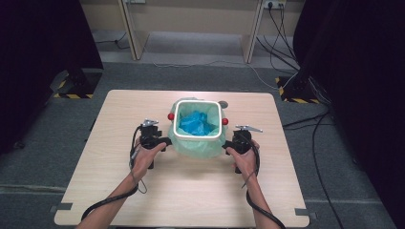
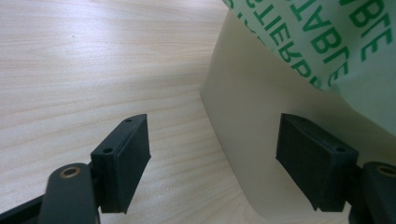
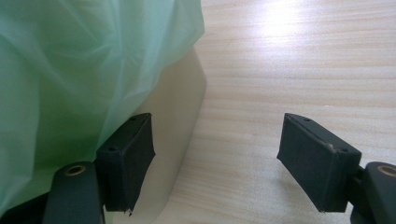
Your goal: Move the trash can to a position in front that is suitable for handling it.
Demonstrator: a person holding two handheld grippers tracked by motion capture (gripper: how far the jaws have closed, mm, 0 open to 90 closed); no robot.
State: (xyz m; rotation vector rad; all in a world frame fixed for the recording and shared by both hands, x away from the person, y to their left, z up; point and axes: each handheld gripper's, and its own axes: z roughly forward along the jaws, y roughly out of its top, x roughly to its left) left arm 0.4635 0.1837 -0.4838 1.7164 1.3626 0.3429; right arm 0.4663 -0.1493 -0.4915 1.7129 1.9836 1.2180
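A small cream waste bin stands mid-table, lined with a pale green bag folded over its white rim, blue crumpled stuff inside. My left gripper sits at the bin's left side, jaws open. In the left gripper view its pads stand wide apart, with the bin's cream wall and green printed bag just ahead. My right gripper sits at the bin's right side, open too. In the right gripper view the bag and bin wall lie beside the left pad.
The light wooden table has bare room in front of the bin and to both sides. Two red knobs stick out near the bin's rim. Cables run over the grey floor at the back right.
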